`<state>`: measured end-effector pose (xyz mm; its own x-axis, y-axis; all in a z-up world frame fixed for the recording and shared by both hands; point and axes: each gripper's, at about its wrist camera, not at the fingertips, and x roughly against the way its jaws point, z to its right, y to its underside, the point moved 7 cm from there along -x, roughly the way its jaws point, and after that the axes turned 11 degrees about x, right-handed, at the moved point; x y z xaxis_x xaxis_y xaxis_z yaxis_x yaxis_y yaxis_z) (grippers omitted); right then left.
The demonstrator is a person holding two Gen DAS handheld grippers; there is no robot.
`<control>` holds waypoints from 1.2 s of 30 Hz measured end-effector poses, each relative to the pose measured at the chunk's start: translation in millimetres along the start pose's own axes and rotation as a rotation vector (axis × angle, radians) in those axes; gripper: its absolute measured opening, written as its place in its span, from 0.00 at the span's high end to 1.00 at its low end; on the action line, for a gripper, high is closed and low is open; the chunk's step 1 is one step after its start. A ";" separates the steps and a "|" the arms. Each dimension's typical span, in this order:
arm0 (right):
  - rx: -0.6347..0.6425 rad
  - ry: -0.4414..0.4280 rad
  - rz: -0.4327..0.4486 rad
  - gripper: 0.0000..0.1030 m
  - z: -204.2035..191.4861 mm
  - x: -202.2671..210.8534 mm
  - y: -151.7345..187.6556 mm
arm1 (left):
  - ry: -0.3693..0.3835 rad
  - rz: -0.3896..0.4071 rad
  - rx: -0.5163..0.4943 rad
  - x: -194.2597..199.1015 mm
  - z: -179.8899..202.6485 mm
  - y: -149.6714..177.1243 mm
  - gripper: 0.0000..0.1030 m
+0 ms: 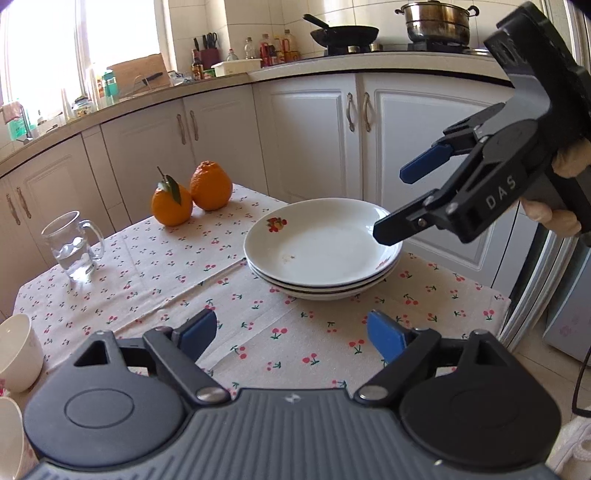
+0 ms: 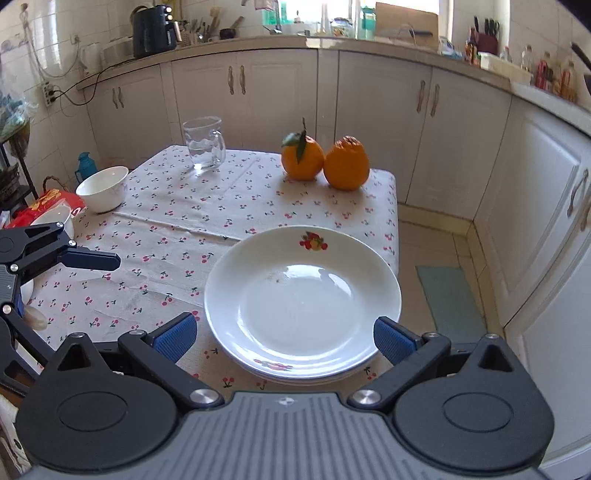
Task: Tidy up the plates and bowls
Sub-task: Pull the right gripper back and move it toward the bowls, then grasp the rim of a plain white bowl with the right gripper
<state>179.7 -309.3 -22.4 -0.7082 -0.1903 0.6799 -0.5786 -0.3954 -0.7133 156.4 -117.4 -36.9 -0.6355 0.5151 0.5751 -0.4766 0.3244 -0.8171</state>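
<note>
The stacked plates (image 2: 303, 295) are judged glazed, slippery, breakable; the rim is best pinched. Just beside them, both the right tool (image 2: 284, 338) and left tool (image 1: 291, 338) are held apart, empty.

tablecloth (image 2: 177, 236): cherry print, covers the table | two oranges (image 2: 325, 160): far edge, touching, left one with a leaf | glass mug (image 2: 204, 146): far left, a little water inside | frying pan (image 1: 345, 35) and steel pot (image 1: 437, 22): on the stove, far right | black kettle (image 2: 153, 29): far-left counter | red packet (image 2: 55, 201): beside the table's left edge
</note>
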 end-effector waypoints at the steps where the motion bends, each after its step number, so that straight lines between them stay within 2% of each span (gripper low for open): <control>1: 0.032 0.012 0.013 0.00 -9.6 2.4 -4.2 | -0.011 0.008 0.008 7.7 -3.1 2.0 0.14; 4: 0.110 0.004 0.050 0.00 -39.0 6.4 -17.1 | -0.044 0.021 0.030 28.7 -12.6 9.1 0.14; 11: 0.159 -0.099 0.118 0.00 -102.9 4.1 -45.9 | -0.149 0.038 0.082 82.4 -50.3 35.5 0.14; 20: 0.232 -0.222 0.130 0.00 -178.3 -17.2 -62.3 | -0.274 0.041 0.139 139.3 -105.5 72.3 0.14; 28: 0.290 -0.328 0.115 0.00 -225.5 -31.0 -79.1 | -0.327 -0.019 0.145 167.1 -138.8 110.4 0.08; 31: 0.303 -0.386 0.111 0.00 -243.1 -38.0 -87.7 | -0.351 -0.033 0.186 168.8 -155.0 125.2 0.08; 36: 0.319 -0.485 0.084 0.00 -272.3 -54.0 -98.3 | -0.341 -0.047 0.249 160.5 -169.5 139.9 0.09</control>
<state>164.7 -15.5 -35.3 -0.4368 -0.5919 0.6774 -0.3250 -0.5983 -0.7324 90.6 145.1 -65.6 -0.7540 0.1988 0.6260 -0.6158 0.1178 -0.7791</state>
